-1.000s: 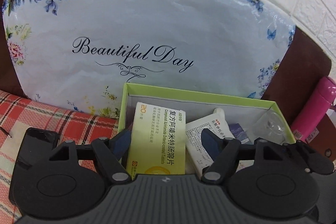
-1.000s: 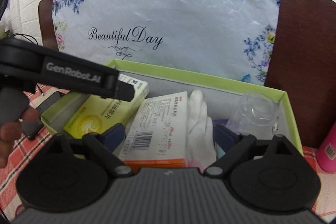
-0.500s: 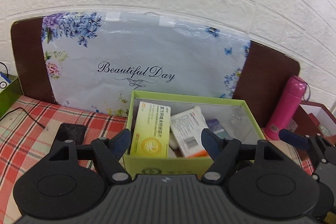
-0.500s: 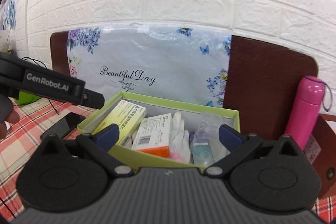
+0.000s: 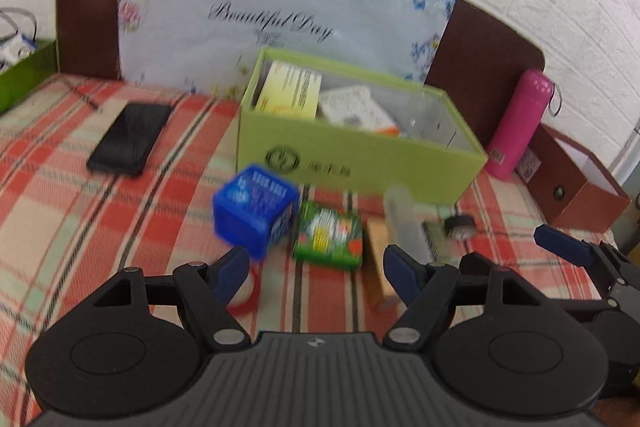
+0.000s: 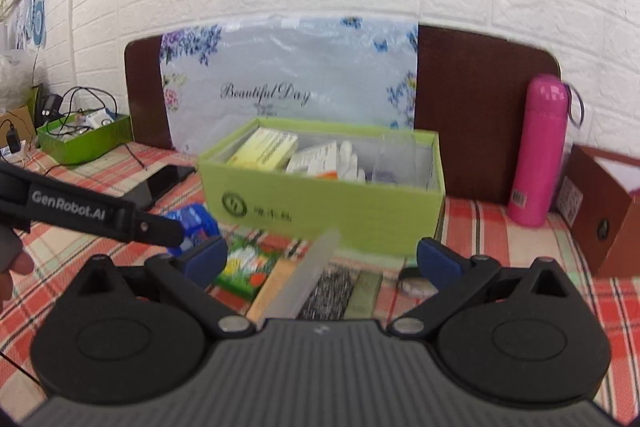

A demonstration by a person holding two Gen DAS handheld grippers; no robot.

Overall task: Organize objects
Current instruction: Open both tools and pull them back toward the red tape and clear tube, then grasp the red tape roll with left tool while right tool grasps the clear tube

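A light green open box point(image 5: 360, 151) point(image 6: 320, 203) stands on the plaid cloth and holds a yellow medicine carton point(image 5: 290, 91), a white carton point(image 5: 352, 105) and a white glove point(image 6: 352, 159). In front of it lie a blue box point(image 5: 256, 207), a green flowered pack point(image 5: 328, 235), a wooden strip point(image 5: 378, 263) and a clear plastic piece point(image 6: 308, 275). My left gripper point(image 5: 316, 267) is open and empty above these loose items. My right gripper point(image 6: 322, 259) is open and empty, just to the right.
A black phone point(image 5: 130, 137) lies left of the box. A pink bottle point(image 6: 540, 151) and a brown box point(image 5: 576, 183) stand at the right. A flowered bag point(image 6: 288, 87) leans on the dark headboard. A second green tray point(image 6: 84, 139) with cables sits far left.
Both grippers have pulled back and up from inside the green box. The loose items in front of the box have come into view.
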